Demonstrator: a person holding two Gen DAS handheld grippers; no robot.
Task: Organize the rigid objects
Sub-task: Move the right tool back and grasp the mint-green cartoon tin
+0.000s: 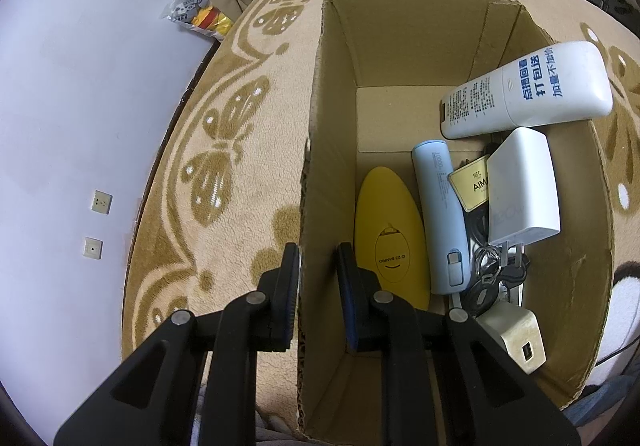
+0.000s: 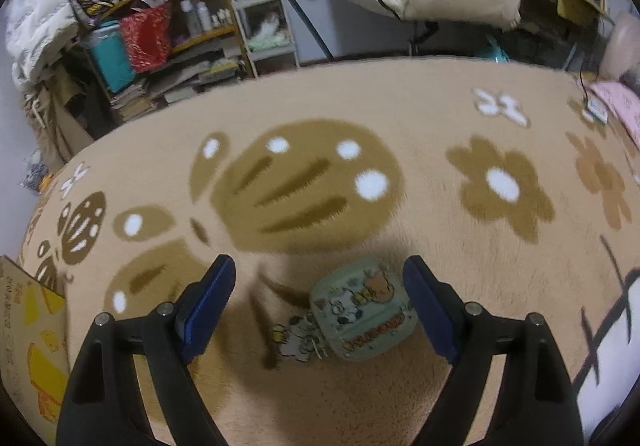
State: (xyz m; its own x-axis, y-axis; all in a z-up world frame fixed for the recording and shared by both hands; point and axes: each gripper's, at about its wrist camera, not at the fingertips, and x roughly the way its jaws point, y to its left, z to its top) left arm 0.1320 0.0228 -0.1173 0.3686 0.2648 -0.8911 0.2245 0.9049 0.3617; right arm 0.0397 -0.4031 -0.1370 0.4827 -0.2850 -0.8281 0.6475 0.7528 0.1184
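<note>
Between the right hand-held gripper's (image 2: 320, 278) spread fingers, a green pouch (image 2: 360, 312).

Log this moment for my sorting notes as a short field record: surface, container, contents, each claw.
surface: beige patterned rug
container: open cardboard box on the rug
contents: yellow oval case, light blue power bank, white remote, white charger, keys
left claw: straddling the box's wall
right claw: open, over a green cartoon pouch on the rug

The keys (image 1: 490, 278) lay half buried under the white charger (image 1: 524, 186). Motion blur smeared the shelves (image 2: 160, 34), and the frame's edge cut off the box (image 2: 28, 346).
</note>
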